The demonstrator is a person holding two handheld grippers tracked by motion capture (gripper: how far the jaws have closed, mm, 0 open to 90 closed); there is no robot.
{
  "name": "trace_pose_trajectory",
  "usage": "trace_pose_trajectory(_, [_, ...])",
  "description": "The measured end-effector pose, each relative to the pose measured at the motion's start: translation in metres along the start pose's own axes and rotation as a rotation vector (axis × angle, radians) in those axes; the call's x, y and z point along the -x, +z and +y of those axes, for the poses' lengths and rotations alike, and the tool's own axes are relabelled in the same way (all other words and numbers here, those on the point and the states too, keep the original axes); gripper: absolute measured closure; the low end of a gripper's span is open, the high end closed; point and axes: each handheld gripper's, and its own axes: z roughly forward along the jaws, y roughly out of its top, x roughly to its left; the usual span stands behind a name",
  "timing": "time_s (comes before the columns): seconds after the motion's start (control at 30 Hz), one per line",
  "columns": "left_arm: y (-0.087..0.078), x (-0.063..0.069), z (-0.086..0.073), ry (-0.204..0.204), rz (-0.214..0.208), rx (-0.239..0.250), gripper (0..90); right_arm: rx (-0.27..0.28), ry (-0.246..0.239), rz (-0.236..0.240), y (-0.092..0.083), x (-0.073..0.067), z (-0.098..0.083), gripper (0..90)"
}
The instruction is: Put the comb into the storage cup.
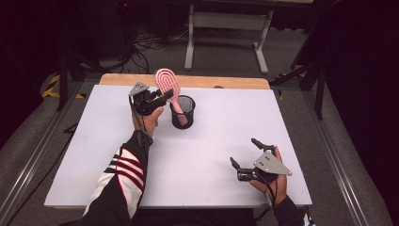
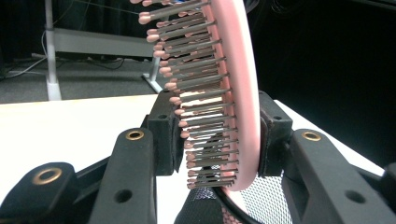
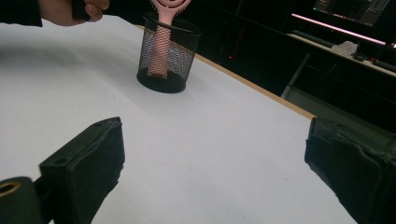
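Our left gripper brackets the pink brush, possibly just touching; its handle sinks hidden into the mesh cup, head up. Right gripper gapes wide, empty.

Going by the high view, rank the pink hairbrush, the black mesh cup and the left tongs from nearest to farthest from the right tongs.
1. Black mesh cup, up and left of the right tongs, mid-table.
2. Pink hairbrush, standing in the cup, head leaning away toward the far edge.
3. Left tongs, left of the cup, gripping the brush head; nearly level with the brush.
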Motion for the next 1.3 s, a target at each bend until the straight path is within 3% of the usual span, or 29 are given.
trace_pose_trajectory(0.3, [-0.003, -0.001, 0.000, 0.048, 0.009, -0.020, 56.6, -0.002, -0.005, 0.002, 0.000, 0.000, 0.000, 5.5])
trace_pose_trajectory(0.97, [-0.009, 0.002, 0.006, 0.107, 0.036, -0.043, 48.1, -0.003, -0.009, 0.004, 0.000, -0.001, 0.000, 5.5])
trace_pose_trajectory(1.13, [-0.011, 0.002, 0.007, 0.123, 0.056, -0.045, 41.0, -0.004, -0.009, 0.005, 0.001, -0.001, 0.000, 5.5])
trace_pose_trajectory(1.3, [-0.014, 0.003, 0.009, 0.134, 0.082, -0.047, 28.2, -0.002, -0.011, 0.004, 0.001, -0.001, 0.000, 5.5])
